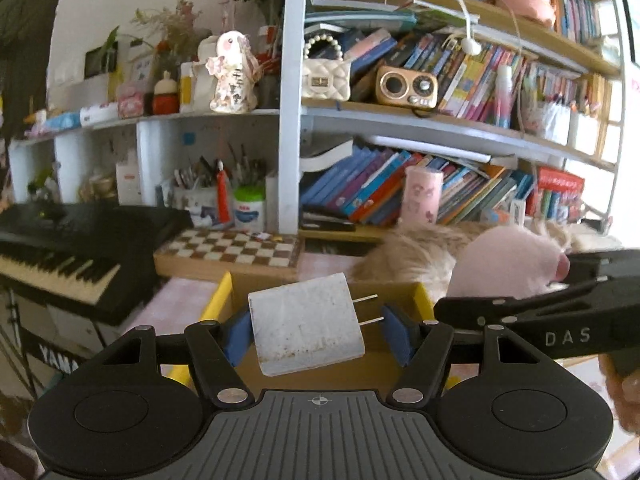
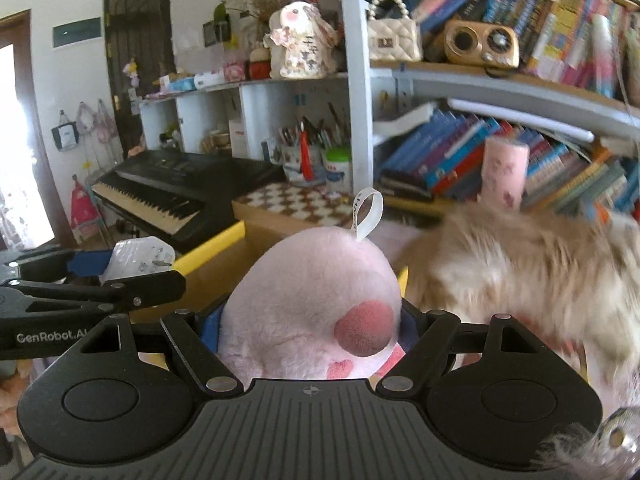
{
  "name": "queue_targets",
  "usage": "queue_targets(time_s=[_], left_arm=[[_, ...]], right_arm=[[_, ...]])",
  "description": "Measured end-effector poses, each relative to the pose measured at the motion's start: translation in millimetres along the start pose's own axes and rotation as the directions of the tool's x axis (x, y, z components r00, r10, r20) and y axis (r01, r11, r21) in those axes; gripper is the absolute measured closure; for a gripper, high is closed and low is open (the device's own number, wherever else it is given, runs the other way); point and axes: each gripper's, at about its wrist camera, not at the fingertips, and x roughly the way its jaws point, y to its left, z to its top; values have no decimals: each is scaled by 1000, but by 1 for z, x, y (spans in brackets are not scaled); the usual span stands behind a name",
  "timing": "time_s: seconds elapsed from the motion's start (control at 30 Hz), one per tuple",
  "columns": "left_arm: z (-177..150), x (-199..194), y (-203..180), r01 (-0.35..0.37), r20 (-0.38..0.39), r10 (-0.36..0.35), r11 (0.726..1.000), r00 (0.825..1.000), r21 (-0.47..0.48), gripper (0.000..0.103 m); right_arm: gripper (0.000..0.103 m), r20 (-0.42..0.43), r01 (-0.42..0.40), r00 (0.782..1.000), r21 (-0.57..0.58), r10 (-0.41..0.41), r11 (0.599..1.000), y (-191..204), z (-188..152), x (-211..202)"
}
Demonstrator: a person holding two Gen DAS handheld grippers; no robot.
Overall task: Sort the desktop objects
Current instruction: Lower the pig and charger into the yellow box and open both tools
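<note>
Left wrist view shows the left gripper (image 1: pixel 318 330) pinching a white charger plug (image 1: pixel 306 324) between its blue pads (image 1: pixel 237 334), the plug tilted with its two prongs toward the right pad, held above a yellow-edged cardboard box (image 1: pixel 218 300). Right wrist view shows the right gripper (image 2: pixel 308 332) clamped around a pink plush toy (image 2: pixel 308 304) with a white loop tag on top, over the same box, beside a furry tan cat (image 2: pixel 520 256) and before a chessboard (image 2: pixel 288 204).

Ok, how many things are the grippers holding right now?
2: a white charger in the left gripper, a pink plush toy in the right gripper.
</note>
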Motion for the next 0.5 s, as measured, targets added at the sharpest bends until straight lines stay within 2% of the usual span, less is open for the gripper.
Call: queue_targets(time_s=[0.2, 0.3, 0.4, 0.5], left_arm=[[19, 39, 5, -28, -16, 30, 995, 999, 100, 35], [27, 64, 13, -42, -50, 47, 995, 998, 94, 35], [31, 92, 19, -21, -136, 32, 997, 990, 75, 35], [27, 117, 15, -3, -218, 24, 996, 976, 94, 35]], right_arm=[[26, -11, -34, 999, -129, 33, 991, -15, 20, 47], [26, -54, -66, 997, -204, 56, 977, -18, 23, 75], [26, -121, -121, 989, -294, 88, 948, -15, 20, 104], [26, -211, -175, 973, -403, 95, 898, -7, 12, 129]])
